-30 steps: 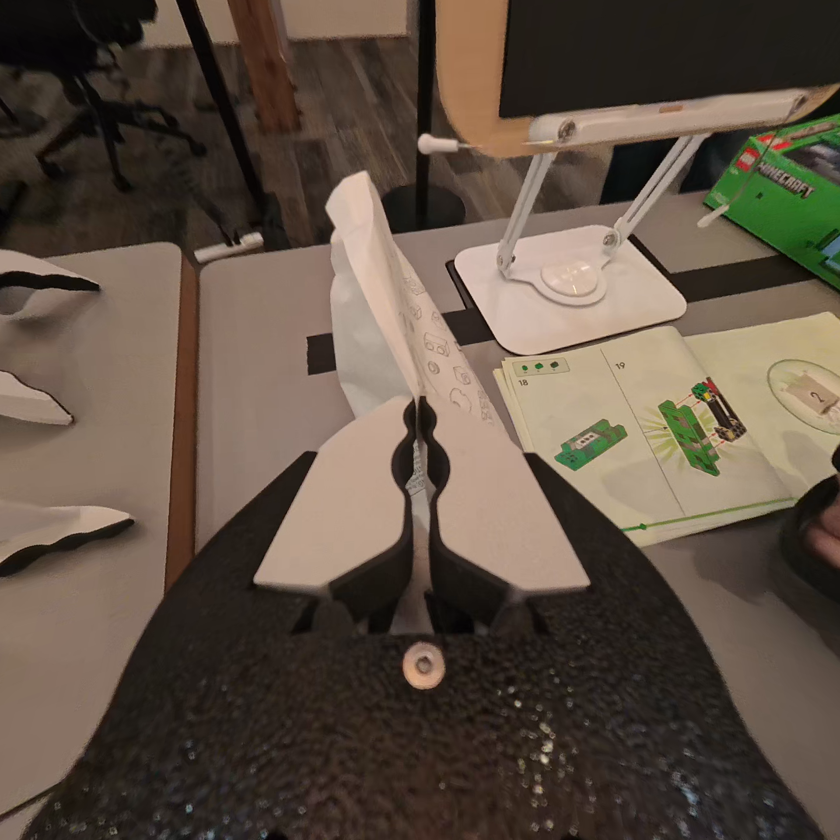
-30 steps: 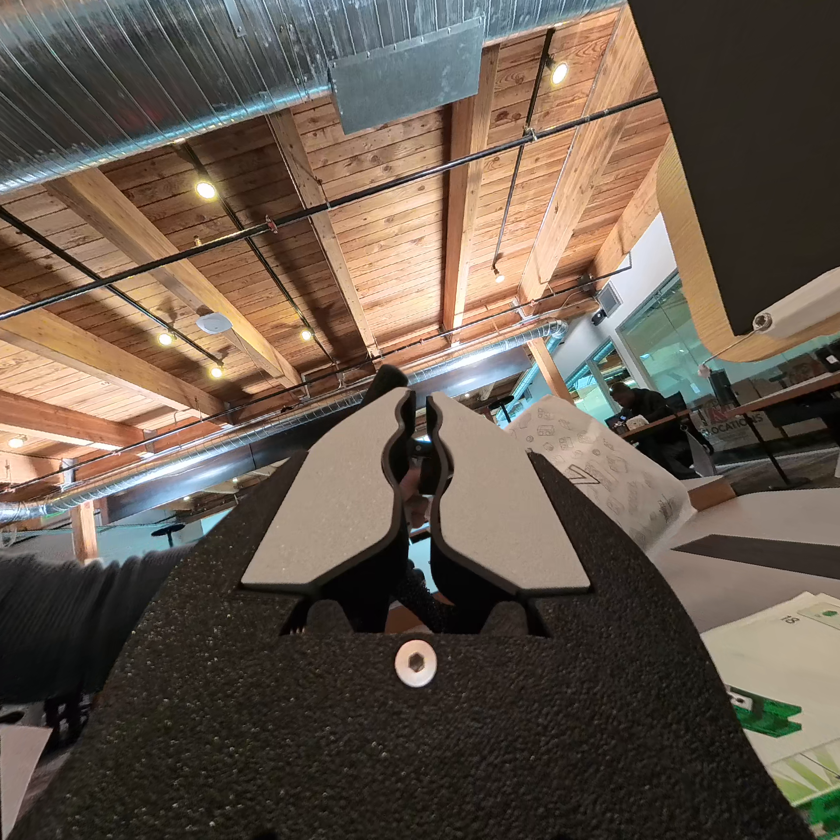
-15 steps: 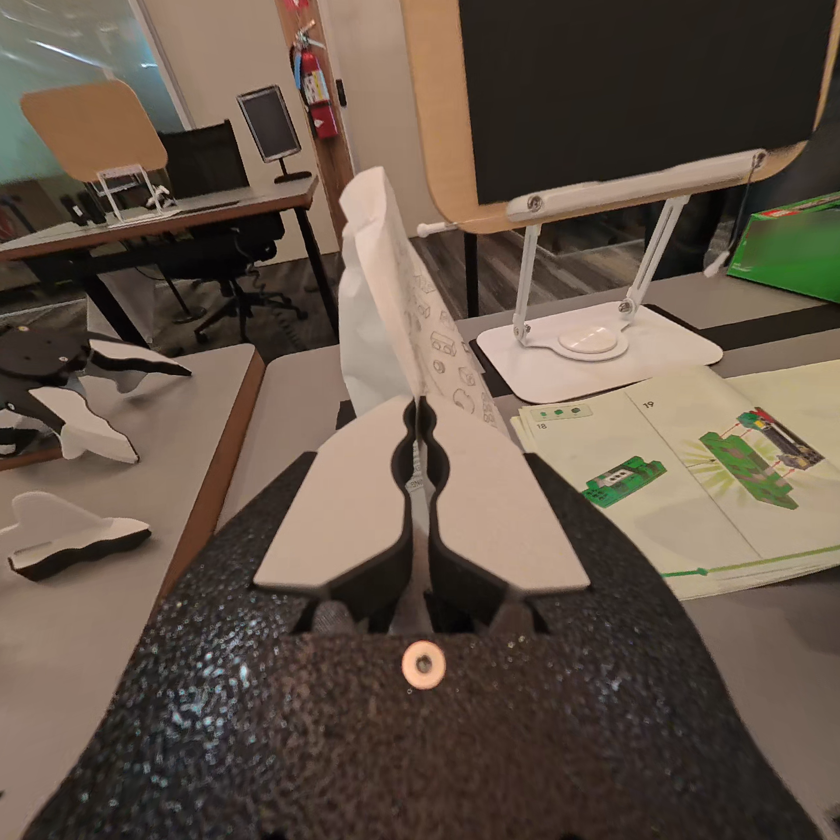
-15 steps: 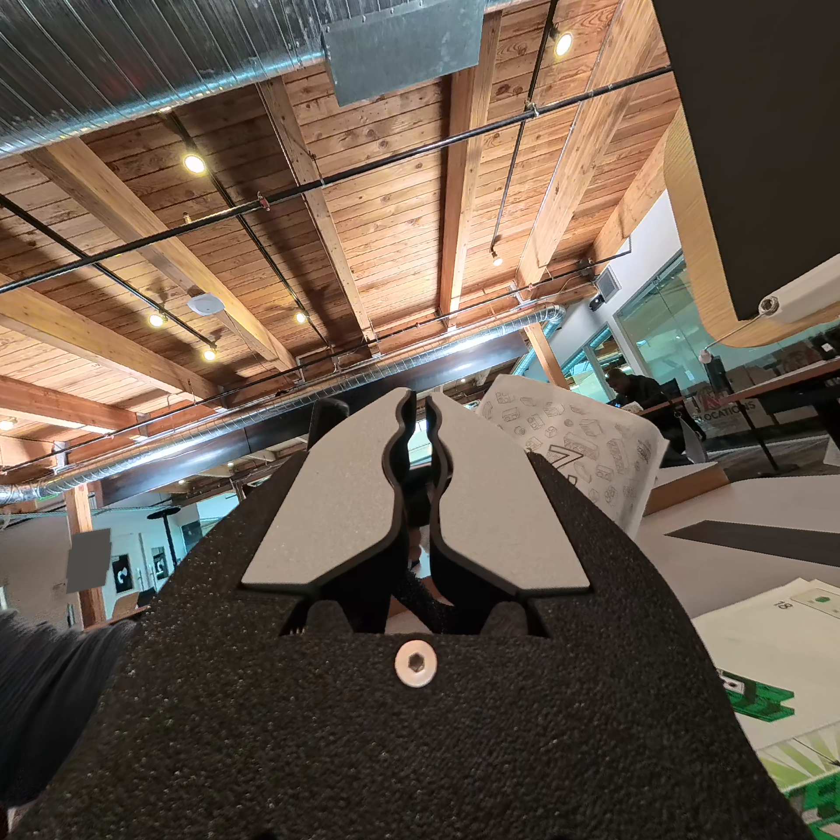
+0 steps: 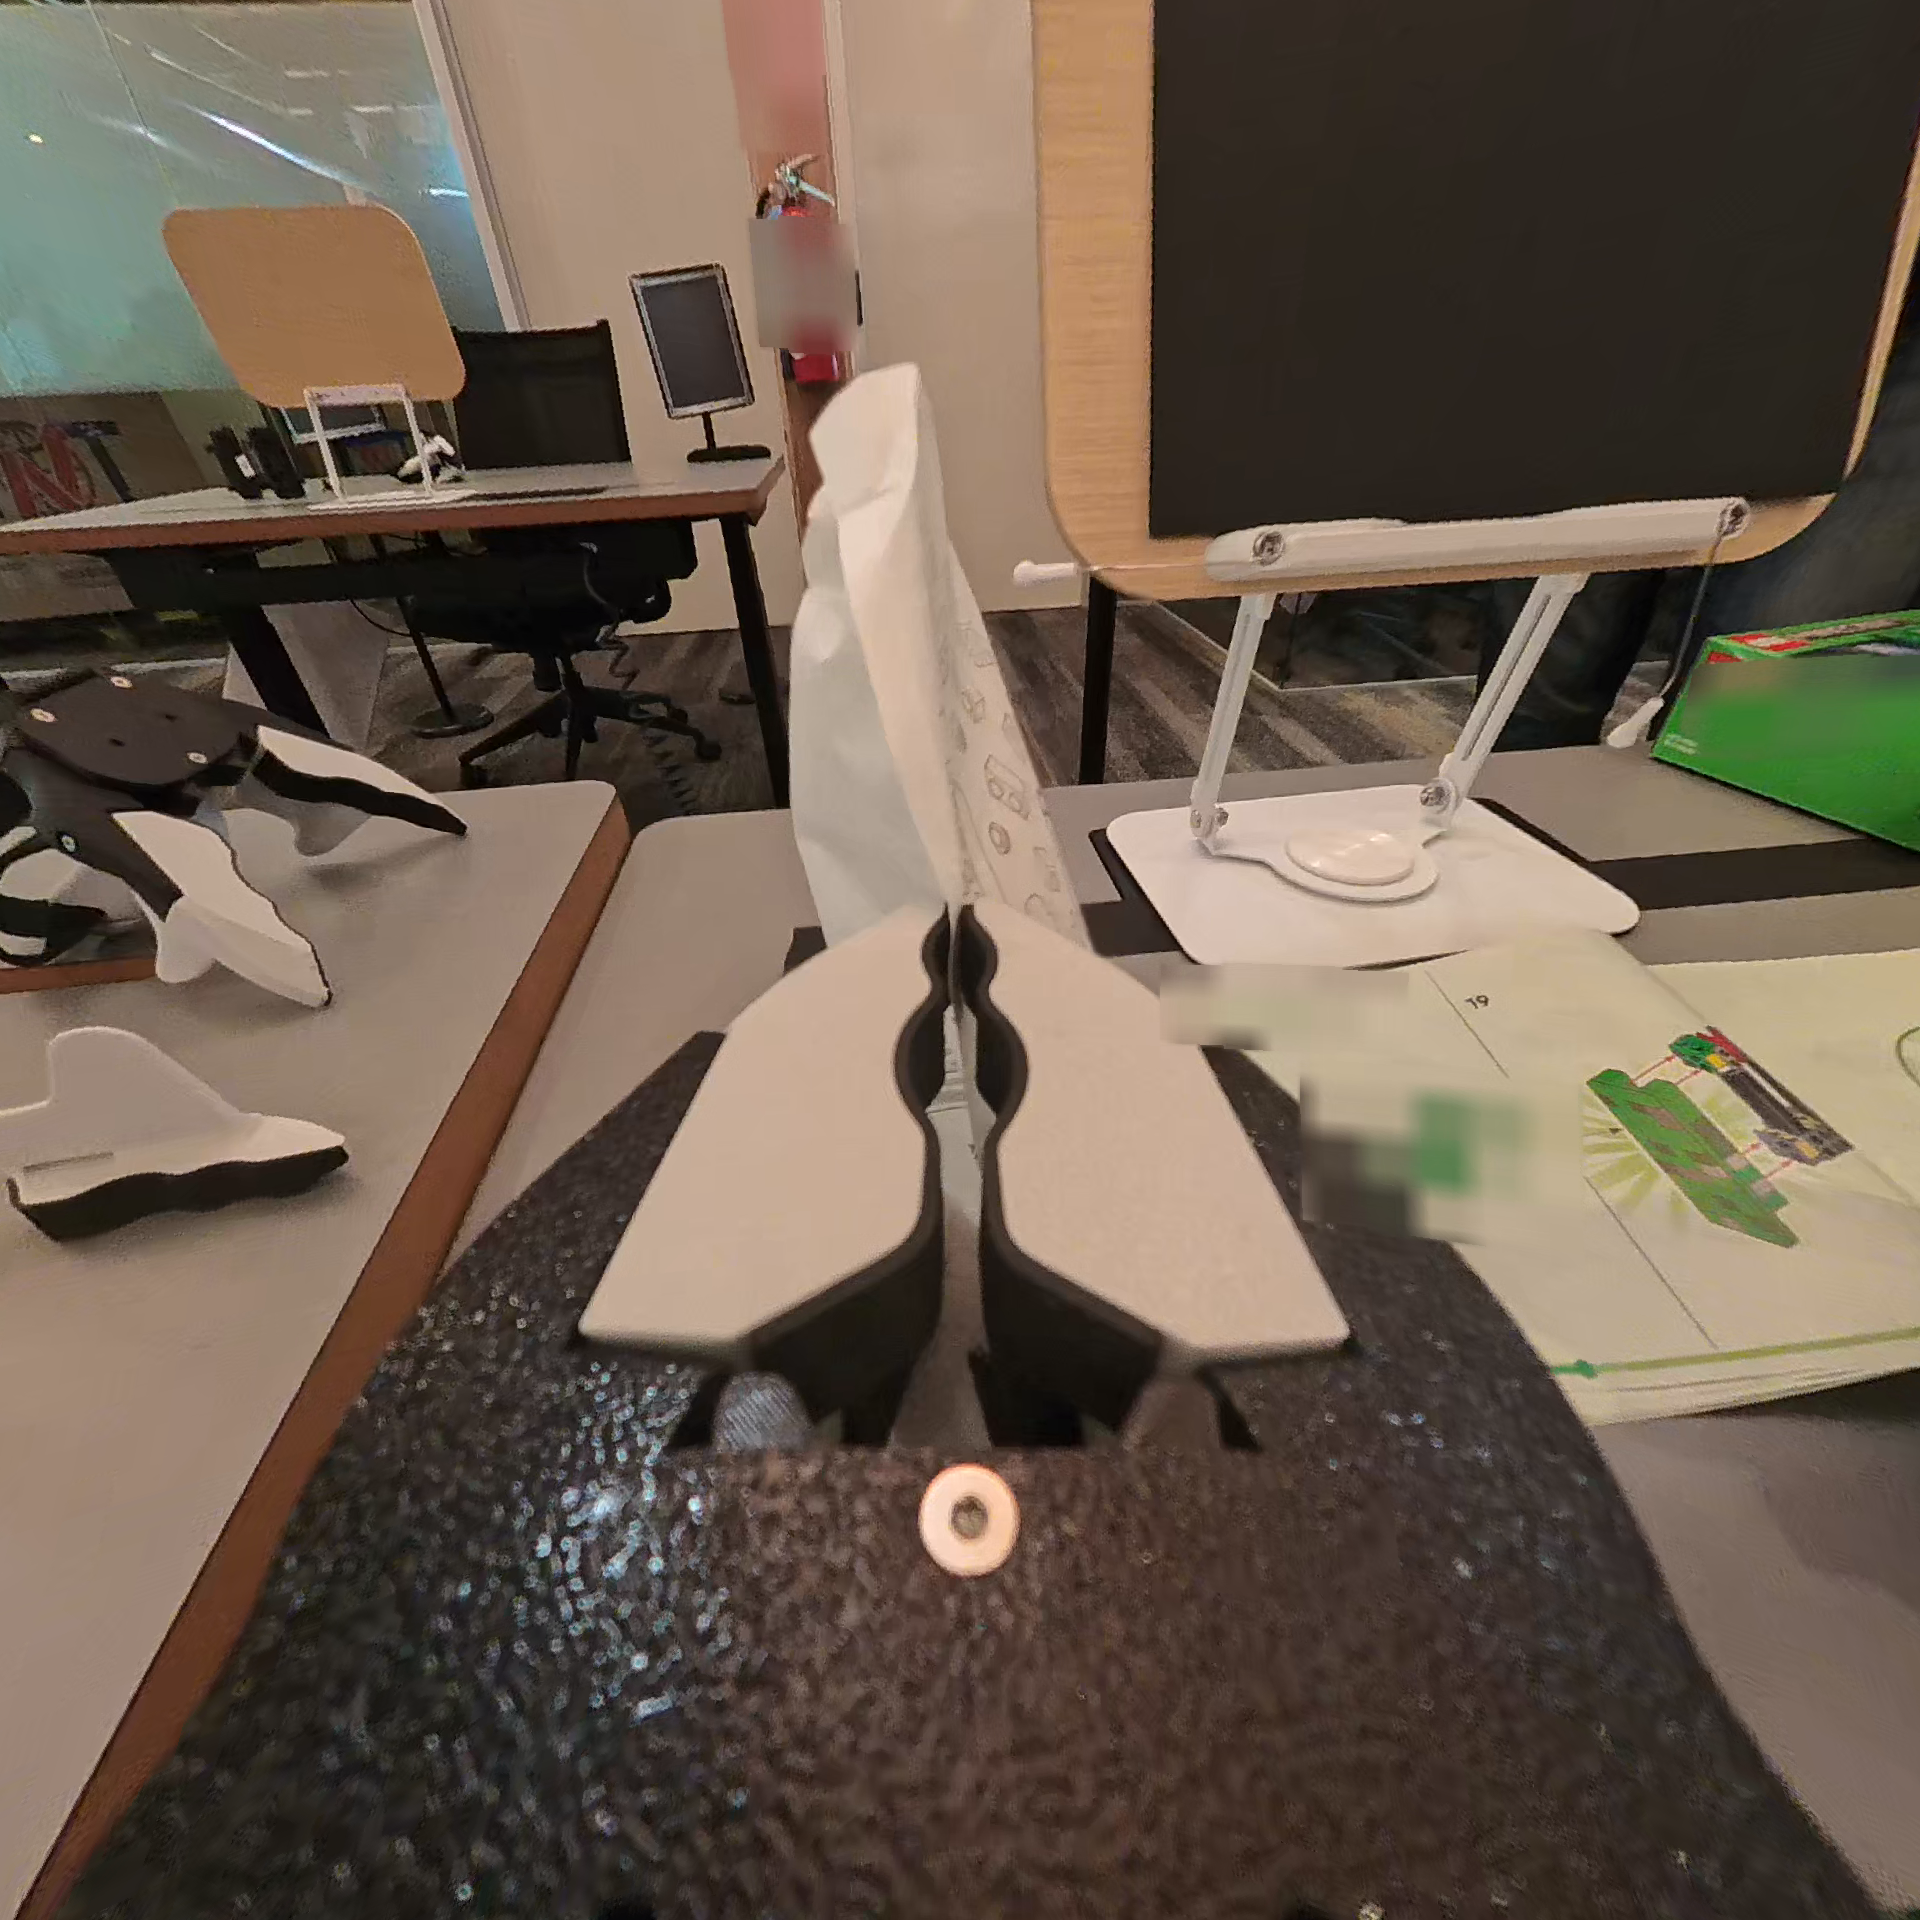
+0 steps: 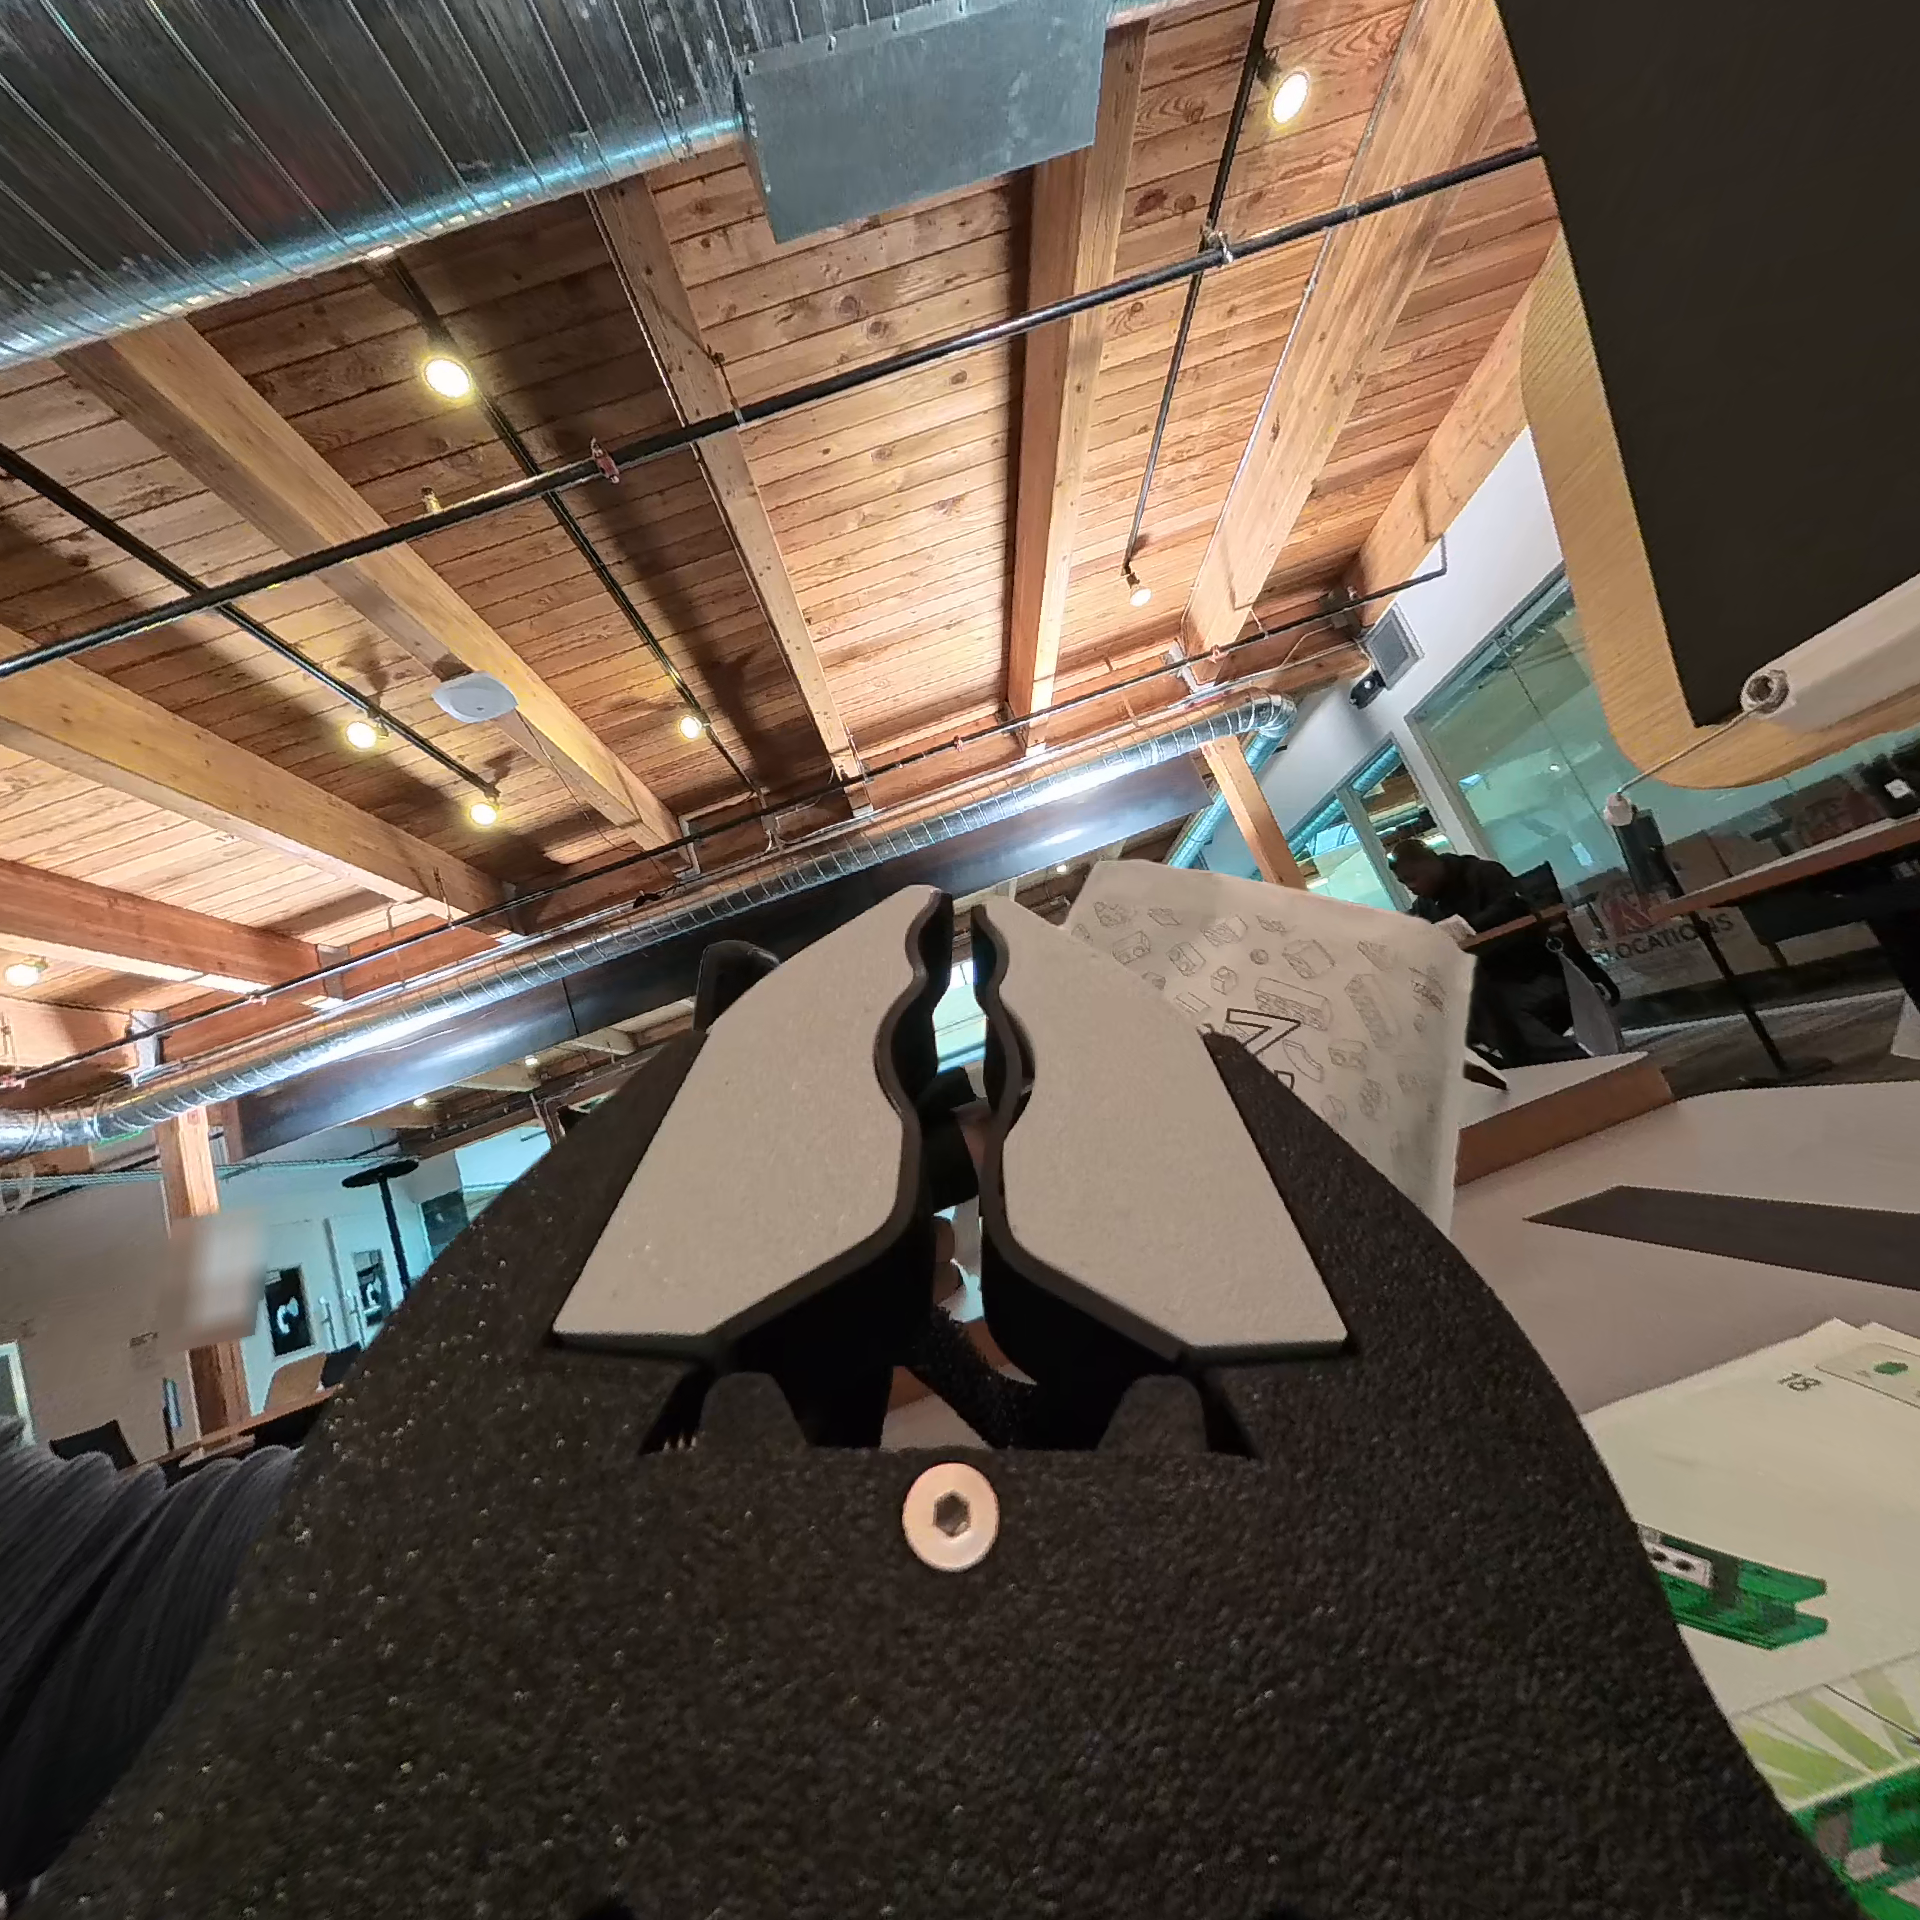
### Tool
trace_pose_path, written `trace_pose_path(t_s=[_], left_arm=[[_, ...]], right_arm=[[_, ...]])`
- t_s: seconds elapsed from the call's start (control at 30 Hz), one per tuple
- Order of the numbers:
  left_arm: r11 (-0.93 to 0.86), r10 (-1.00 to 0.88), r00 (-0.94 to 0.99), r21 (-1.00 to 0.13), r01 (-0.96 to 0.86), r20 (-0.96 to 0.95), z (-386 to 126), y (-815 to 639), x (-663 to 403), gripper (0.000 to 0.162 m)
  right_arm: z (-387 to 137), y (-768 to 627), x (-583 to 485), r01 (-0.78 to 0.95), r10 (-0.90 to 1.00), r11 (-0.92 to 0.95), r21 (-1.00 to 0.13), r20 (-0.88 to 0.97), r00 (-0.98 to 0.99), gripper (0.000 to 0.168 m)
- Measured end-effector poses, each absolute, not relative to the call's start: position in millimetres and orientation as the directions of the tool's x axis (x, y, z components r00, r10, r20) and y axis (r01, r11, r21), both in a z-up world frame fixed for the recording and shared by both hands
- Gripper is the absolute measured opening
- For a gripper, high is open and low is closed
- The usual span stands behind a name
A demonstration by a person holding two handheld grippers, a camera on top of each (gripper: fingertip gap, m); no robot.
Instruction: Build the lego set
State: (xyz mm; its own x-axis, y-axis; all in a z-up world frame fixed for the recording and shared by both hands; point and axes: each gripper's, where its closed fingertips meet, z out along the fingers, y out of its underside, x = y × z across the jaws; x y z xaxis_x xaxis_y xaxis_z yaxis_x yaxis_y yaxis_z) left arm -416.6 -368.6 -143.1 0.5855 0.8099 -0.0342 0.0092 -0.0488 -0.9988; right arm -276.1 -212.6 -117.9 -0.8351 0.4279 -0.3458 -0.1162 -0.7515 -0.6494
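Observation:
My left gripper is shut on the lower edge of a white paper bag printed with brick outlines, and holds it upright above the grey table. The open instruction booklet lies on the table to the right. My right gripper is shut with nothing visible between its fingers and points up toward the wooden ceiling. The same bag shows just right of its fingertips, and the booklet at lower right. No loose bricks are in view.
A white stand holding a dark wood-edged panel stands behind the booklet. A green set box is at the far right. Spare gripper parts lie on the adjoining table at left. A dark sleeve is at lower left.
My left gripper has tilted up with the bag still in it, bringing the room behind into view. My right gripper has shifted slightly, and more of the bag shows beside it.

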Motion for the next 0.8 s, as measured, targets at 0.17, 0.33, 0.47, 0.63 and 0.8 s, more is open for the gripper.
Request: trace_pose_path(t_s=[0.17,0.33,0.47,0.63,0.8], left_arm=[[-0.032,0.823,0.565,-0.998,-0.045,-0.052,-133.1,-369.6,-416.5,0.0],[0.019,0.835,0.551,-0.998,-0.054,-0.014,-125.2,-371.1,-419.5,0.0],[0.032,0.842,0.539,-0.998,-0.062,-0.007,-123.3,-371.4,-422.4,0.0],[0.038,0.858,0.512,-0.992,-0.123,-0.03,-108.5,-375.4,-421.5,0.0],[0.035,0.871,0.491,-0.991,-0.132,-0.034,-107.1,-380.1,-424.6,0.0]], right_arm=[[-118.0,-213.1,-276.2,-0.116,0.427,-0.752,-0.649,-0.346,-0.835,0.003],[-118.2,-213.9,-276.3,-0.113,0.424,-0.752,-0.649,-0.347,-0.837,0.002],[-118.3,-214.5,-276.4,-0.111,0.422,-0.753,-0.649,-0.347,-0.837,0.003],[-118.2,-213.5,-276.4,-0.112,0.421,-0.757,-0.644,-0.35,-0.837,0.002],[-118.2,-214.7,-276.2,-0.111,0.421,-0.755,-0.646,-0.348,-0.838,0.002]])
